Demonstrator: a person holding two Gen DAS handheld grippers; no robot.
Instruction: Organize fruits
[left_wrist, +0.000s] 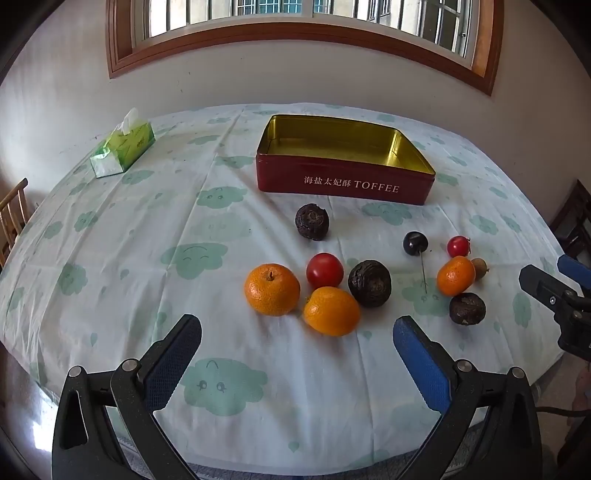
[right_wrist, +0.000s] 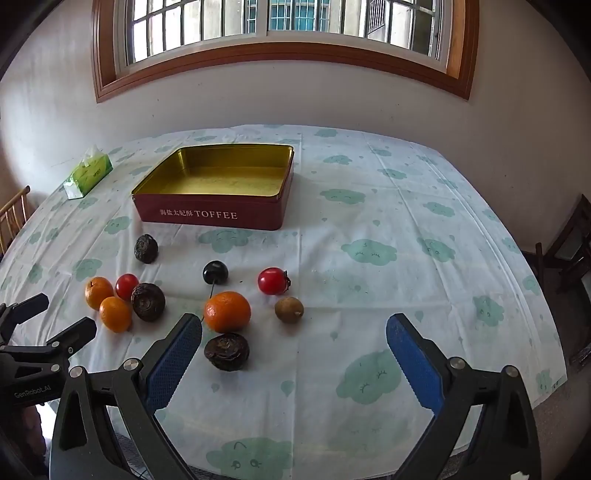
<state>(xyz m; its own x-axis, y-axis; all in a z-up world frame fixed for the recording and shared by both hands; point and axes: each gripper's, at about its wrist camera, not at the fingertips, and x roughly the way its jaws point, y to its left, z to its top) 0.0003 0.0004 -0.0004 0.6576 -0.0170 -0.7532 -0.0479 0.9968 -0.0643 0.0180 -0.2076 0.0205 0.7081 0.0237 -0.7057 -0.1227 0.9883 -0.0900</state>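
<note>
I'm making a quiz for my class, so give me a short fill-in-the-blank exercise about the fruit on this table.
1. The red tin has the English word ____ printed on its side.
2. The number of orange citrus fruits on the tablecloth is ____.
3. Inside, the tin holds ____ fruit.
4. The green tissue box sits to the ____ of the tin.

Missing words: TOFFEE; three; no; left

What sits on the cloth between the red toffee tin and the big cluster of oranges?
One dark wrinkled fruit sits alone between the toffee tin and the oranges; otherwise only bare tablecloth. The left wrist view shows it best.
</note>
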